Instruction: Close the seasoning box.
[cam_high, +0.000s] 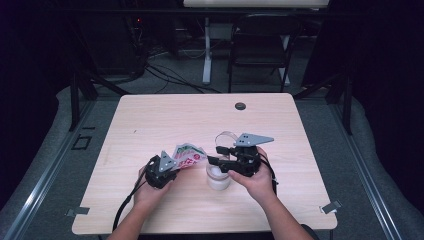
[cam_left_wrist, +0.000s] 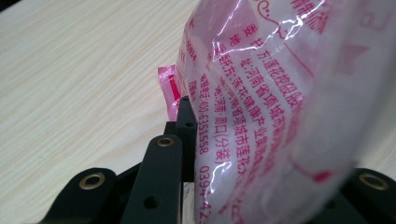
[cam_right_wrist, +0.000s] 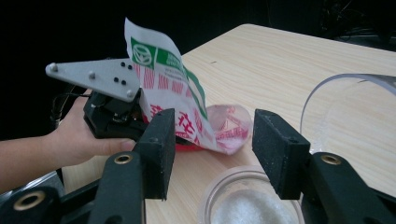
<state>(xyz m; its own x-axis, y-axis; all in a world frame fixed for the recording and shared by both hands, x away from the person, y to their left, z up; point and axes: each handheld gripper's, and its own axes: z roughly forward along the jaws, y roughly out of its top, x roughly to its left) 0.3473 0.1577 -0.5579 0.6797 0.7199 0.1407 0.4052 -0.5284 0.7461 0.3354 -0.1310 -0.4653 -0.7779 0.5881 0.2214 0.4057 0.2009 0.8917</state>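
Now mid-pour, likely: left gripper (cam_high: 165, 167) clamped on one pink-printed bag (cam_high: 189, 154), held tilted just left of one clear cup (cam_high: 218, 177) of white granules near table (cam_high: 150, 115) centre. Right gripper (cam_right_wrist: 210, 140) wide open above cup, gripping nothing. Best to bring bag mouth over cup rim before tipping further, pinch kept firm; cup worth steadying. Also one curved clear strip (cam_high: 226, 135) just beyond right gripper.

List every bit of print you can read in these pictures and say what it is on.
"400-6351558", red, on the back of the clear pink-printed plastic bag
"0394-42", cut off at the frame edge, same bag
Red Chinese lines beside those numbers: too warped by creases to quote
Green round logo and large red characters on the bag's front: unreadable
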